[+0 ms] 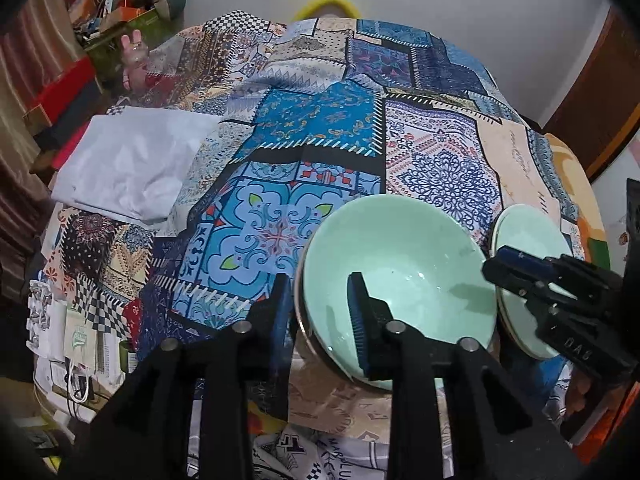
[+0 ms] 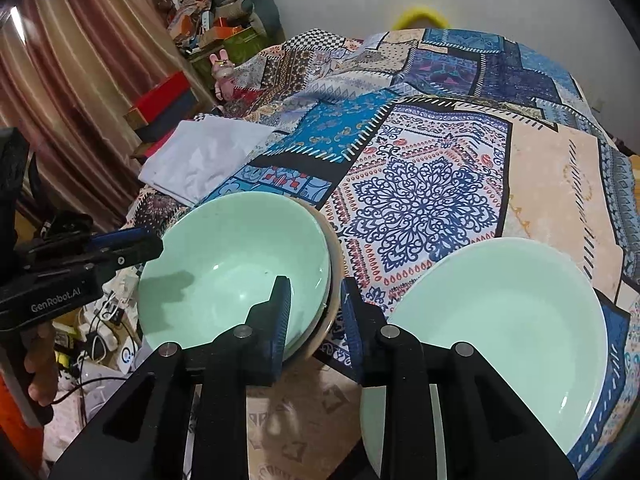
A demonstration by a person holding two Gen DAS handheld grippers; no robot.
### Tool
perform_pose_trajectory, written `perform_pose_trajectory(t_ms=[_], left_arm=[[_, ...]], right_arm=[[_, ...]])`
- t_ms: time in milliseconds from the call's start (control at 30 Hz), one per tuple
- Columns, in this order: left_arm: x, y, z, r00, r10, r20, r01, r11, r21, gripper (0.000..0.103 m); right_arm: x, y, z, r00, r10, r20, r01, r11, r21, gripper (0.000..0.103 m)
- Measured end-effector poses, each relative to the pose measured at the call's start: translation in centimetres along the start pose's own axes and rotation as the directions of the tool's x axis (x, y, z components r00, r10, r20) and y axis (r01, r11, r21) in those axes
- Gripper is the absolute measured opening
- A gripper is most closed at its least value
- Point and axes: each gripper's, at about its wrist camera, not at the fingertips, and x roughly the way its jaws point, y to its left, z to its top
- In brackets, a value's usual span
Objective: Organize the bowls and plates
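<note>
The patchwork-printed bedspread (image 2: 424,184) lay soft and rumpled, wide and bare beyond the crockery, so there was ample room ahead. The stack of pale green glazed bowls (image 2: 236,264) sat close to the near-left edge of the bed, with cables and clutter below; a nudge could have tipped it off. The pale green shallow plates (image 2: 508,320) lay just beside it. The left gripper (image 1: 320,312) straddled the bowl rim, jaws slightly parted, pads not pressing. The right gripper (image 2: 316,316) straddled the opposite rim, likewise loose.
</note>
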Motion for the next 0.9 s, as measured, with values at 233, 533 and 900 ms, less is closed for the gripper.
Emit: perform_pose_trajectory(t_ms=[233, 533, 900], left_arm=[[2.1, 1.7, -1.3, 0.997, -0.048, -0.067, 0.043, 0.996, -0.076, 0.036], [4.6, 2.3, -2.6, 0.985, -0.129, -0.111, 0.115, 0.985, -0.126, 0.043], [6.3, 2.6, -3.2, 0.974, -0.189, -0.122, 0.168, 0.972, -0.164, 0.043]], right_arm=[[1.0, -0.4, -0.3, 1.0, 0.0, -0.025, 0.0, 1.0, 0.006, 0.029], [2.6, 0.0, -0.6, 0.997, 0.024, -0.068, -0.023, 1.0, 0.015, 0.029], [4.7, 0.3, -0.4, 0.993, 0.022, -0.113, -0.02, 1.0, 0.018, 0.033]])
